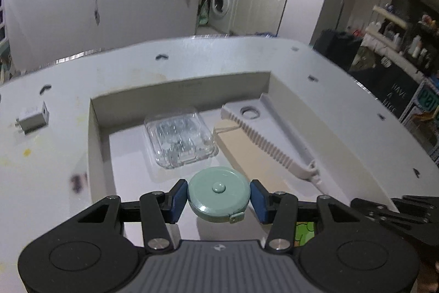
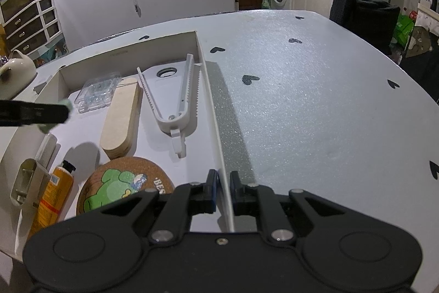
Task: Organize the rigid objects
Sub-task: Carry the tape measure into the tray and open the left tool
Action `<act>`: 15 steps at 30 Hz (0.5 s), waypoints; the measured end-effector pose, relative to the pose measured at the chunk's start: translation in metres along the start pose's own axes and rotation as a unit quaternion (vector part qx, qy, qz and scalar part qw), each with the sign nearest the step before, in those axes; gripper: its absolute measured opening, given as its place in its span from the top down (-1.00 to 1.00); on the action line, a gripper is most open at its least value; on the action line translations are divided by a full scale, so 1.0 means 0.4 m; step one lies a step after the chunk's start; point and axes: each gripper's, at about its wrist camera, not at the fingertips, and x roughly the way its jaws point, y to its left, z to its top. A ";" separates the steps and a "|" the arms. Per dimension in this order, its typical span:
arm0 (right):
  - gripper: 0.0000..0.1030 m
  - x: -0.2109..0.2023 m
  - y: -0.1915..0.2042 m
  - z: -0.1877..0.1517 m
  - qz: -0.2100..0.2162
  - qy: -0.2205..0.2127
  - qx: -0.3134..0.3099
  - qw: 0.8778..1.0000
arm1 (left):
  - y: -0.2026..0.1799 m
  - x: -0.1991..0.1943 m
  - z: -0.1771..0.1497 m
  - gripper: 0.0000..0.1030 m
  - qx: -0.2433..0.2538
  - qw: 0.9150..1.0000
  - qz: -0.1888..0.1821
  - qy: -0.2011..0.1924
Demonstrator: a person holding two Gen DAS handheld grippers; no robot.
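My left gripper [image 1: 219, 197] is shut on a round green tape measure [image 1: 219, 194] and holds it above the near part of a shallow white box [image 1: 94, 122]. In the box lie a clear plastic case [image 1: 179, 139], a stack of wooden sticks [image 1: 247, 153] and a white toothed clip [image 1: 263, 136]. My right gripper [image 2: 222, 191] is shut on the box's right wall [image 2: 216, 128], one finger on each side. The right wrist view also shows the clip [image 2: 178, 92], the wooden sticks [image 2: 122, 117], the clear case [image 2: 97, 94], a cork coaster [image 2: 120, 188] and an orange tube [image 2: 52, 197].
A small grey adapter [image 1: 33, 120] lies on the white table [image 1: 55, 183] left of the box. A beige holder [image 2: 26, 180] sits in the box's near left. The table [image 2: 315, 100] with black heart marks stretches right of the box. A dark chair [image 2: 362, 15] stands beyond.
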 end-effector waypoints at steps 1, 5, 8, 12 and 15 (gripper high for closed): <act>0.78 -0.001 0.001 -0.001 0.000 -0.001 -0.001 1.000 | 0.001 0.012 0.001 0.02 -0.005 1.000 0.003 0.006; 0.78 -0.004 0.000 -0.003 0.001 -0.002 -0.002 1.000 | 0.001 0.042 -0.005 0.02 -0.018 1.000 0.008 0.020; 0.78 -0.003 0.000 -0.003 0.002 -0.003 -0.003 1.000 | -0.004 0.050 -0.012 0.02 -0.023 0.999 0.009 0.026; 0.78 -0.005 -0.001 -0.004 0.002 -0.004 -0.003 1.000 | -0.013 0.051 -0.016 0.02 -0.020 0.999 0.013 0.022; 0.78 -0.005 0.000 -0.004 0.002 -0.005 -0.004 1.000 | -0.020 0.053 -0.017 0.01 -0.017 0.999 0.016 0.023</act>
